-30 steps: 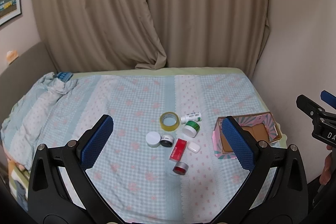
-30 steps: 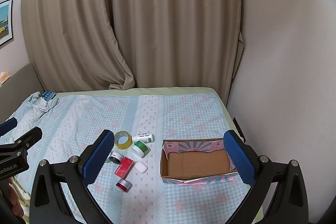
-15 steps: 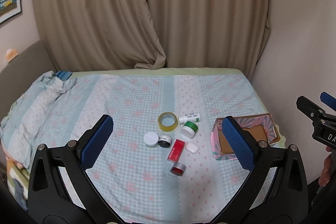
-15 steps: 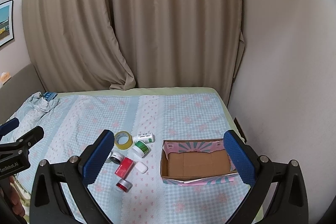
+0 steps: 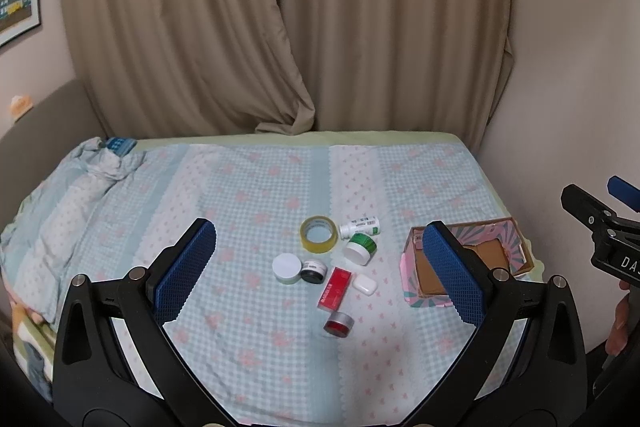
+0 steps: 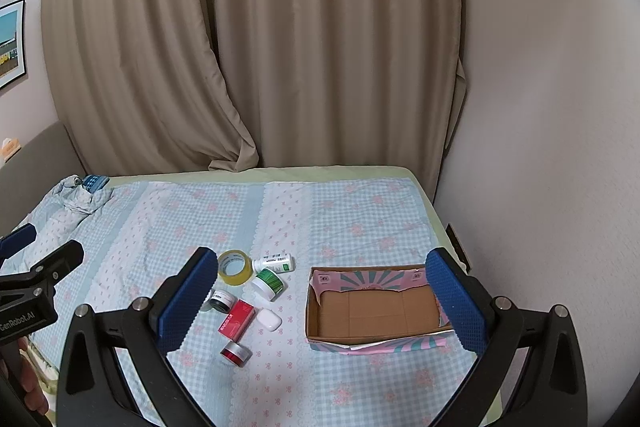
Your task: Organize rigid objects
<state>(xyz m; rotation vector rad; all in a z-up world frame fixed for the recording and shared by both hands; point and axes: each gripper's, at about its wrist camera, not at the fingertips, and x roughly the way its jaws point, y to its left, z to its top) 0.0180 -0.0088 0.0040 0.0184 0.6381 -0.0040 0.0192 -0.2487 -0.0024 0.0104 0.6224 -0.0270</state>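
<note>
A cluster of small items lies mid-bed: a yellow tape roll (image 5: 319,234), a white bottle (image 5: 360,225), a green-and-white jar (image 5: 360,248), a white round lid (image 5: 286,267), a black jar (image 5: 313,271), a red box (image 5: 336,287), a white case (image 5: 365,284) and a red-and-silver tin (image 5: 338,324). An open pink cardboard box (image 6: 372,307) with nothing in it sits to their right. My left gripper (image 5: 320,273) hovers open above the cluster, holding nothing. My right gripper (image 6: 322,301) is open above the box's left side, also holding nothing.
The bed (image 5: 256,187) carries a blue checked sheet, with a bunched quilt (image 5: 80,179) at the far left. Beige curtains (image 5: 280,27) hang behind it. A wall (image 6: 540,147) runs along the right side of the bed. A hand (image 6: 28,387) holds the left gripper's handle.
The left wrist view has drifted slightly, so the items sit a little lower left in frame. Both grippers stay open and nothing on the bed has moved.
</note>
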